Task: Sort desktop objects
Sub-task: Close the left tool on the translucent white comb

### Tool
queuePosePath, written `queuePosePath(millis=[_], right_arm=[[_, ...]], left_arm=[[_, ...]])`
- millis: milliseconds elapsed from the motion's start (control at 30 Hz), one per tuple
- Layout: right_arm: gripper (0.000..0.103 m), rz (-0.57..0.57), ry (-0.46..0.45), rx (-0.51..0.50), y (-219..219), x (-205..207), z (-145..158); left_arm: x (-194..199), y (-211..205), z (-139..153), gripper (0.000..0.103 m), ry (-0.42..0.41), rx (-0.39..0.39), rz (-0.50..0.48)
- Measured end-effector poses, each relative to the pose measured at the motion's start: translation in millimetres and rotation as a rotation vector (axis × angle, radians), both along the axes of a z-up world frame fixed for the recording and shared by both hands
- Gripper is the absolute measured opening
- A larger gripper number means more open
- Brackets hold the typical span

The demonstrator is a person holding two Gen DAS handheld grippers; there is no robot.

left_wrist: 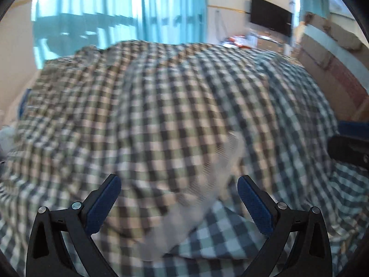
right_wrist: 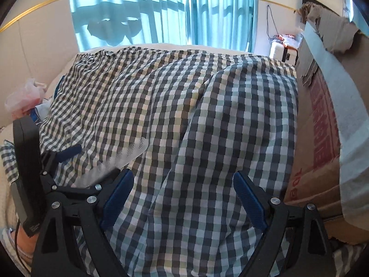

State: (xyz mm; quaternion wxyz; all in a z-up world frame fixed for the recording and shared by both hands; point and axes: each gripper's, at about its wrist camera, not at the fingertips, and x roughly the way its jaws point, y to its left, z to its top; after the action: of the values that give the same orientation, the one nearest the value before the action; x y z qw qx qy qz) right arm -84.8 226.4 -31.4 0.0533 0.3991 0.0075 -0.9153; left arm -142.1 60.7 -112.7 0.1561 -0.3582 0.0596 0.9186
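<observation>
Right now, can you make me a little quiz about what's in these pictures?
1. True or false: the right gripper is shut on the checked cloth.
2. What lies on the cloth by the left gripper: A a clear comb, B a spoon, C a phone?
3. Fill in: the cardboard box stands at the cloth's ____ edge in the right wrist view.

Key: 1 false, its jaws are open. 2 A. 3 right.

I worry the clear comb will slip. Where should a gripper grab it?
Probably across the comb's plain spine, coming from above: it lies flat on the checked cloth, slanting, and its teeth look thin. The left gripper, open, hovers nearest.
</observation>
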Motion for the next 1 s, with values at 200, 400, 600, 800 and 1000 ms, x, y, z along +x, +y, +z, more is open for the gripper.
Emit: queuePosePath(millis=[200,400,600,800,1000], right_arm=[[0.088,0.004,-0.010,-0.003,-3.3,0.1,0.6],[0.088,-0.004,-0.028,-0.011,-2.4,-2.1,-3.3],[0.088,-0.008,-0.029,-0.010,-1.4,1.2,-1.6],[0.088,0.001,-0.006,-0.014,-1.1,8.4,8.7],[0.088,0.012,0.037,-0.026,-2.9,22.6,31.9]], left_arm=[[-3.9,15.7,-15.6,0.079,-0.058,-0.038,-0.078],[6.0,13.3,-12.0,0.042,-0.057,0.009,-0.105],[18.8,20.0,-4.2,0.030,-0.035,-0.021,-0.113],[28.2,19.4,6.1,0.028,-0.052,0.067,-0.054],[40.4,0.4,36.2,0.027,-0.030,0.123,-0.017]])
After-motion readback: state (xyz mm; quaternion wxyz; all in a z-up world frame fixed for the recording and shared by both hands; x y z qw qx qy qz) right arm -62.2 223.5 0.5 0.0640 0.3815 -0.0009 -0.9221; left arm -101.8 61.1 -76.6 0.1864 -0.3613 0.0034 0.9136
